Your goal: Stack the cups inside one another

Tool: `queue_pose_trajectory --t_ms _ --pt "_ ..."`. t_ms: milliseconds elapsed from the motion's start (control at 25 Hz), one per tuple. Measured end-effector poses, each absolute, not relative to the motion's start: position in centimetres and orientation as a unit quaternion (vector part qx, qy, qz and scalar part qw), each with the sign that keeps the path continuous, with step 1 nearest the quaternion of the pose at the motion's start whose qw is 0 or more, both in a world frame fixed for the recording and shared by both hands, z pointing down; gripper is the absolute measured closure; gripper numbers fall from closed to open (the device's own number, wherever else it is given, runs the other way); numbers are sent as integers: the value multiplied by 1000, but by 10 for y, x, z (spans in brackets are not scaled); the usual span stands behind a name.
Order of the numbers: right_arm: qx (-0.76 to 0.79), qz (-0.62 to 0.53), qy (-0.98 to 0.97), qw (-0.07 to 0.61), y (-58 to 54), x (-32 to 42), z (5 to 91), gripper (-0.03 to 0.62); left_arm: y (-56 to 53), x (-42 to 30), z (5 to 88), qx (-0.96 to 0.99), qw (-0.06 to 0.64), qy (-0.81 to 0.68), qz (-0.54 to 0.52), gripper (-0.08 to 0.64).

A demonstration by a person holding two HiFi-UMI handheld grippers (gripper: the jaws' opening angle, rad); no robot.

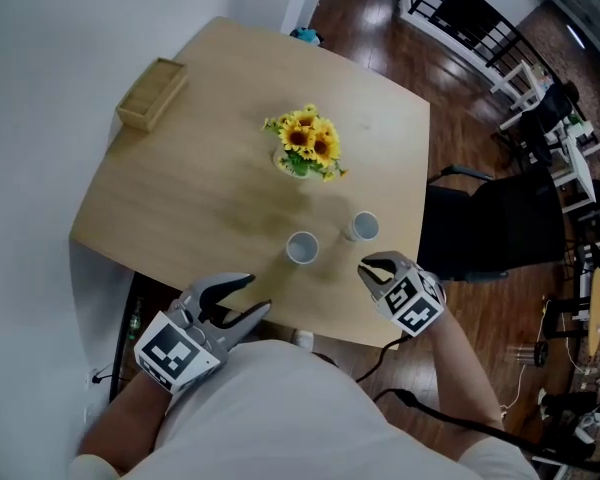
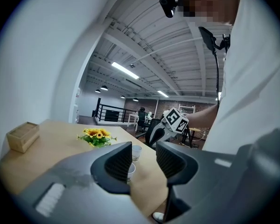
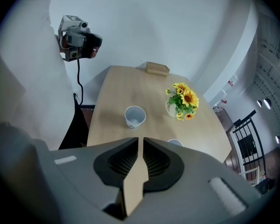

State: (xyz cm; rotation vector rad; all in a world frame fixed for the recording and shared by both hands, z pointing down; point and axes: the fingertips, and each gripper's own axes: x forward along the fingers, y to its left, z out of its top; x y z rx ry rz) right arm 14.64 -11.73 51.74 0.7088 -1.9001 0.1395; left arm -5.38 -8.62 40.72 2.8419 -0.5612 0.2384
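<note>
Two white cups stand apart on the tabletop [image 1: 180, 188], both upright and mouth-up, close to the near edge. The nearer cup [image 1: 302, 248] sits about midway along that edge, and the right-edge cup [image 1: 361, 228] is just past it toward the right edge. Neither is inside the other, so no stacking is done yet. I'd call this the approach to the first pick.

My right gripper [image 1: 368, 270] hangs over the near edge, just short of the right-edge cup and tipped downward. Its jaws are pinched together with nothing between them, and only bare wood shows through the slit. My left gripper [image 1: 255, 295] sits off the near edge, roughly level, with its jaws spread wide and empty. Both cups show through its gap, but they are well beyond the jaws.

Next, as I read it, the right jaws must part before they can take anything. Then they close gently on one wall of a cup, since these look thin enough to buckle. That cup has to go up, across until it is centred over the other cup's mouth, and straight down. The sunflowers [image 1: 308, 143] at mid-tabletop stand behind the cups, clear of that path.
</note>
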Motion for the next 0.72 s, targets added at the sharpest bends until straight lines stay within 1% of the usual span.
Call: queue_pose_trajectory --t_ms 120,320,720 --pt "295 61 -797 524 -112 132 523 549 -86 -59 409 972 124 -180 83 366" --pt "285 61 -801 523 -110 104 535 538 -86 -75 416 974 126 -167 92 364" --pt "229 51 -794 560 -125 53 570 520 -87 -105 423 972 137 -167 95 351"
